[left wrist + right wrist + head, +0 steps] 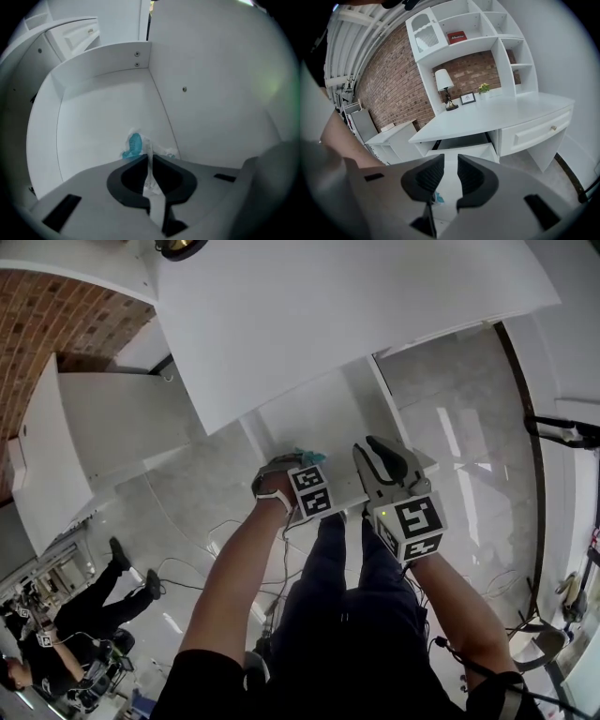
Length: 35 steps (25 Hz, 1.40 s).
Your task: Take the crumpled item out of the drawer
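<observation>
Teal-and-white: pinches the crumpled item [135, 144] in the left claw [150, 161], down in the drawer [98, 61], for lifting. Holds right claw [451, 168] parted, empty, aside.

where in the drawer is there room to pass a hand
The drawer floor is bare from the left wall and back wall to the crumpled item. Crowded only by the right wall, where the left gripper pinches it.
</observation>
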Motion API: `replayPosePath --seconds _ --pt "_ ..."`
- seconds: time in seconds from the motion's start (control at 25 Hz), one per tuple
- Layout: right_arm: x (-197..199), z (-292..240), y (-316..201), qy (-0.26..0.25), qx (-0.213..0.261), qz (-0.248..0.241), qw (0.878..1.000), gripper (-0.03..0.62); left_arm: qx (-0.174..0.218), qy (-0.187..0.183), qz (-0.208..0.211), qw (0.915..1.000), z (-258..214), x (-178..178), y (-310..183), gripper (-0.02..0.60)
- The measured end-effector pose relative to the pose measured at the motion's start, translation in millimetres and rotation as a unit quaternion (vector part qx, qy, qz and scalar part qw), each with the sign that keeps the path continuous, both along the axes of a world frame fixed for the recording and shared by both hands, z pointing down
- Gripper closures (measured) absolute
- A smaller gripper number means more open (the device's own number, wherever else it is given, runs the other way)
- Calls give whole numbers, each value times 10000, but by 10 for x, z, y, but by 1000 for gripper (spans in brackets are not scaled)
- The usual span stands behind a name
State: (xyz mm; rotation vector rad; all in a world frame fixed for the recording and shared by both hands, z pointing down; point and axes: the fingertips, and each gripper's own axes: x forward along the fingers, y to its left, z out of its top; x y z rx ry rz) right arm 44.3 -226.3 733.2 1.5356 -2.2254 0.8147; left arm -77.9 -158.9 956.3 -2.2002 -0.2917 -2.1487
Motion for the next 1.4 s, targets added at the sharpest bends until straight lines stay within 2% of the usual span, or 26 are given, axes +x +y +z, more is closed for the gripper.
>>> replayPosePath --seconds 0.12,0.2,0.36,0.48,0.6,0.8,0.96,1.12,1.28,1.4 --pt "59 -8 8 5 2 24 10000 511 8 18 -310 9995 -2 -12 -33 568" --pt "91 -44 -5 -13 -2 52 10000 516 31 151 -706 9974 -90 -2 -111 570" --pt "115 -201 -48 0 37 58 10000 522 203 662 -1579 9850 -440 68 -346 571" --pt "103 -363 -85 30 111 1 9999 526 300 1077 -2084 9716 -741 118 -495 571" --pt "80 -576 -85 40 178 -39 9998 533 282 1578 -2597 9523 -1163 192 -589 571" --pt "30 -938 -120 78 363 -76 9993 545 648 2311 -2981 9239 -1931 217 -772 571" --pt "-23 -1278 -192 82 605 -128 9981 548 925 2877 -3263 8956 -2564 210 -891 571" --pt "-44 -1638 -300 65 890 -127 9959 553 1241 3460 -3506 8614 -3223 218 -1016 571" --pt "-84 -1966 -360 37 1087 -102 9940 557 1509 4004 -3810 8196 -3859 187 -1075 571" --pt "-103 -2217 -378 8 1268 -69 9919 559 1694 4357 -4149 7806 -4265 117 -1122 571"
